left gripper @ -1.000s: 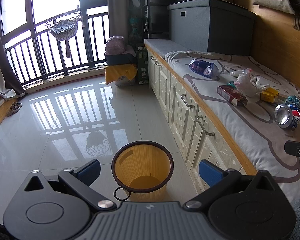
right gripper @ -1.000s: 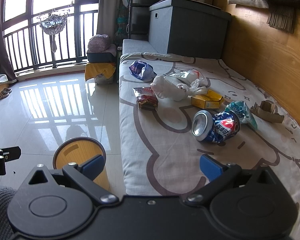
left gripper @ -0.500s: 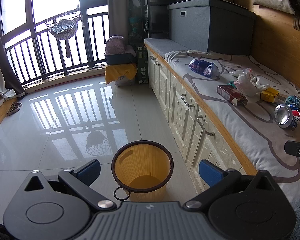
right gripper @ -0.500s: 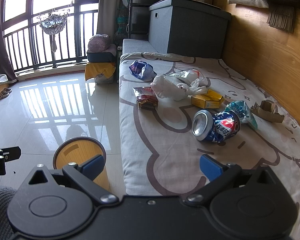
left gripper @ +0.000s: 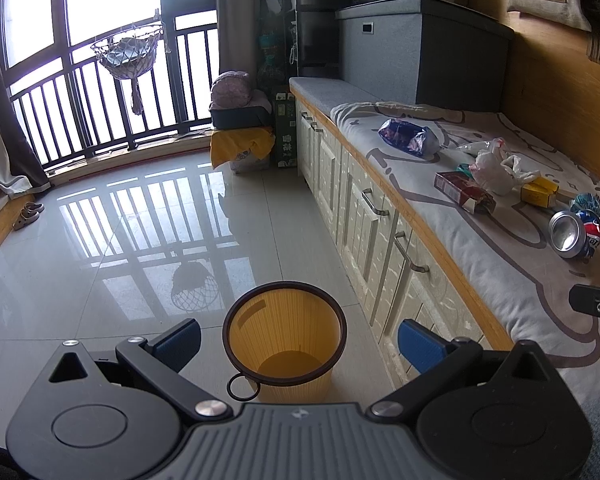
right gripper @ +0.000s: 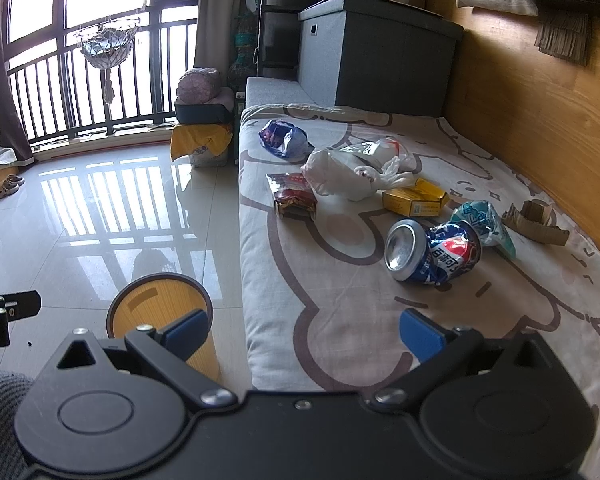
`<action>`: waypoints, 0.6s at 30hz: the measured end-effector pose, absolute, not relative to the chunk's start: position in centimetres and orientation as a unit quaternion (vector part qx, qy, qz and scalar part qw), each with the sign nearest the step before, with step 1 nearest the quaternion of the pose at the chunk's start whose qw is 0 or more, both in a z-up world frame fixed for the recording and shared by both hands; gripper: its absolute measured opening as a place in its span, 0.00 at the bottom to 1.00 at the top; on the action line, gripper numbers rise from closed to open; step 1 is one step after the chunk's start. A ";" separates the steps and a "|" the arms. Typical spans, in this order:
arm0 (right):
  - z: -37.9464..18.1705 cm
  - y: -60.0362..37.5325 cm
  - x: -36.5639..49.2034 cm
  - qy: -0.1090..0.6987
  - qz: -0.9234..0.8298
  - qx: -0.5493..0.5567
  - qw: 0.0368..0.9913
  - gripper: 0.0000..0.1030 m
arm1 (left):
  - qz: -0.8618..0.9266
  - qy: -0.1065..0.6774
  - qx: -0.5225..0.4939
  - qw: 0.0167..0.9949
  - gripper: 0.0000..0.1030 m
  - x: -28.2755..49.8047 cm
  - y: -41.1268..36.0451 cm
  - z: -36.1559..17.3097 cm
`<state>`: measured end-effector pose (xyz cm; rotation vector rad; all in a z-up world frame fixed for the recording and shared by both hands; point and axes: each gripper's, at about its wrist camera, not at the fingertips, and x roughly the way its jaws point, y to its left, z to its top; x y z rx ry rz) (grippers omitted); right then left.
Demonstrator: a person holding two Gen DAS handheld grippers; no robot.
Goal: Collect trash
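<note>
A yellow waste bin (left gripper: 284,344) with a dark rim stands on the tiled floor beside the bench; it also shows in the right wrist view (right gripper: 160,320). My left gripper (left gripper: 298,340) is open and empty, hovering above the bin. Trash lies on the bench mattress: a crushed blue cola can (right gripper: 434,256), a teal wrapper (right gripper: 486,226), a yellow box (right gripper: 414,202), a white plastic bag (right gripper: 352,170), a red snack packet (right gripper: 294,198), a blue bag (right gripper: 284,138) and cardboard scraps (right gripper: 536,222). My right gripper (right gripper: 304,330) is open and empty, above the mattress's near edge, short of the can.
The bench has white cabinet doors (left gripper: 364,216) with metal handles. A grey storage box (right gripper: 380,52) stands at the bench's far end. A wooden wall (right gripper: 540,112) runs along the right. A yellow-covered stack (left gripper: 240,136) sits by the window railing.
</note>
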<state>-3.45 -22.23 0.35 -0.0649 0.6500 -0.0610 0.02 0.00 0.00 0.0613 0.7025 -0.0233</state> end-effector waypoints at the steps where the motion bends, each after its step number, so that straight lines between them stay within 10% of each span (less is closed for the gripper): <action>1: 0.5 -22.4 -3.3 0.319 -0.029 -0.033 0.947 1.00 | -0.012 0.344 0.030 0.939 1.00 0.0 0.0 0.0; 18: 1.6 -24.3 -4.4 0.297 -0.028 -0.023 0.954 1.00 | -0.056 0.318 0.014 0.946 1.00 0.0 0.0 2.4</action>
